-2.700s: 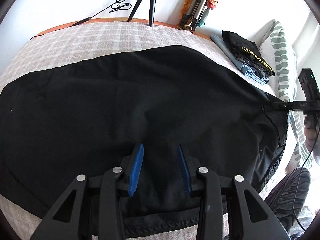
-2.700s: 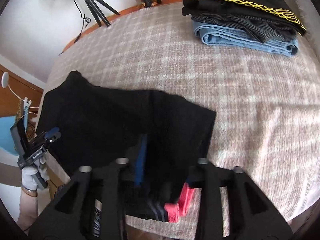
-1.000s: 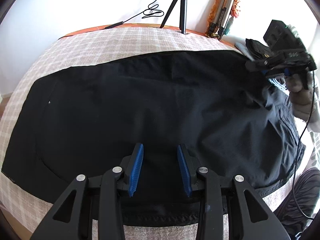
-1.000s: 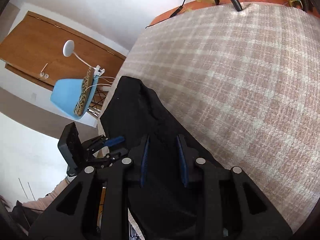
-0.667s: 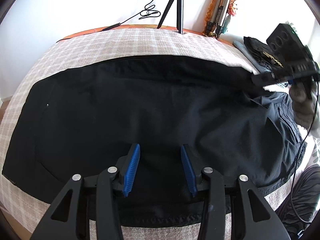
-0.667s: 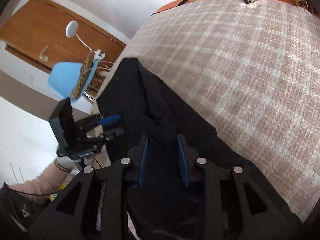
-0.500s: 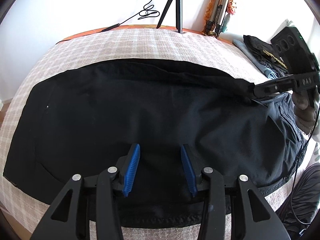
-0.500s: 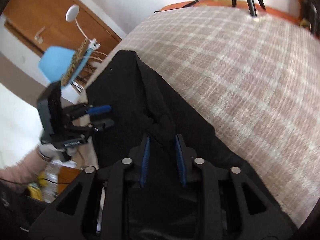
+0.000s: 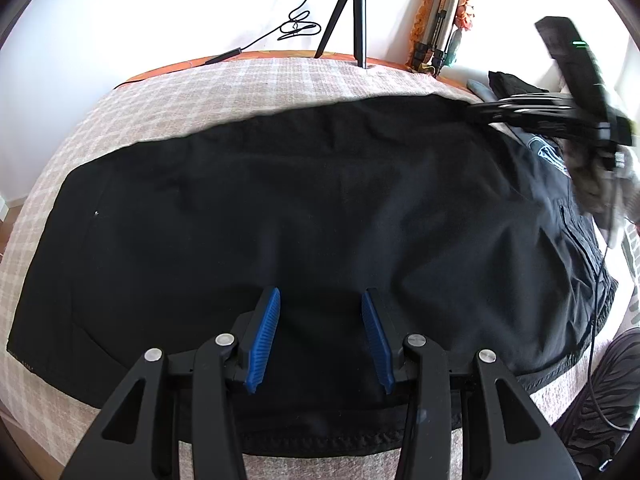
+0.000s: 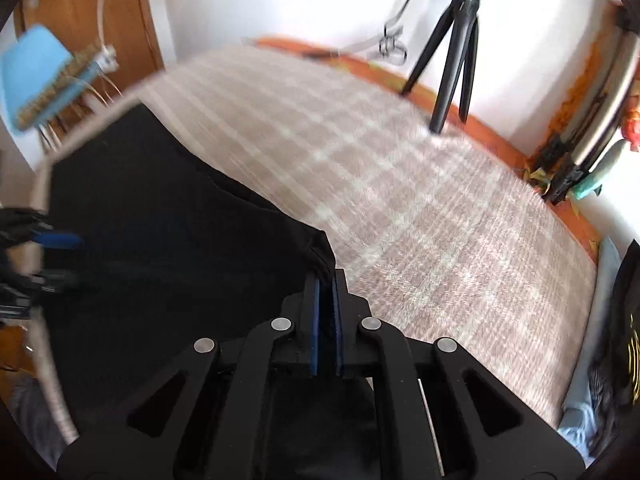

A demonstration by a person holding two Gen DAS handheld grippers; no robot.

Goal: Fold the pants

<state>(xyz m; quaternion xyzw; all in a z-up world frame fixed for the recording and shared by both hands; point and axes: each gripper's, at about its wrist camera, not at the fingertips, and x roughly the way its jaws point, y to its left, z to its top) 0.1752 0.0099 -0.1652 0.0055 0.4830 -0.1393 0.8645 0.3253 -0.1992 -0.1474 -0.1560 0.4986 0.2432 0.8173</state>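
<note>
My right tool [image 10: 325, 280] has clamped the pants [image 9: 304, 208] corner; left tool [image 9: 320, 320] stays half-open (gripping nothing) over them.

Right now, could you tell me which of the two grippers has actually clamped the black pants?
The right gripper: its blue pads are shut on the pants' far corner. The left gripper stands open above the cloth.

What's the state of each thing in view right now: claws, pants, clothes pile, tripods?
left claw: open, pads apart over the pants' near edge, nothing pinched.
right claw: shut on a corner of the pants.
black pants: spread flat across the bed, still full length, right end bunched.
clothes pile: at the bed's right edge; whether it is neatly folded cannot be told.
black tripod: upright behind the bed.
bedspread: flat, checked.
</note>
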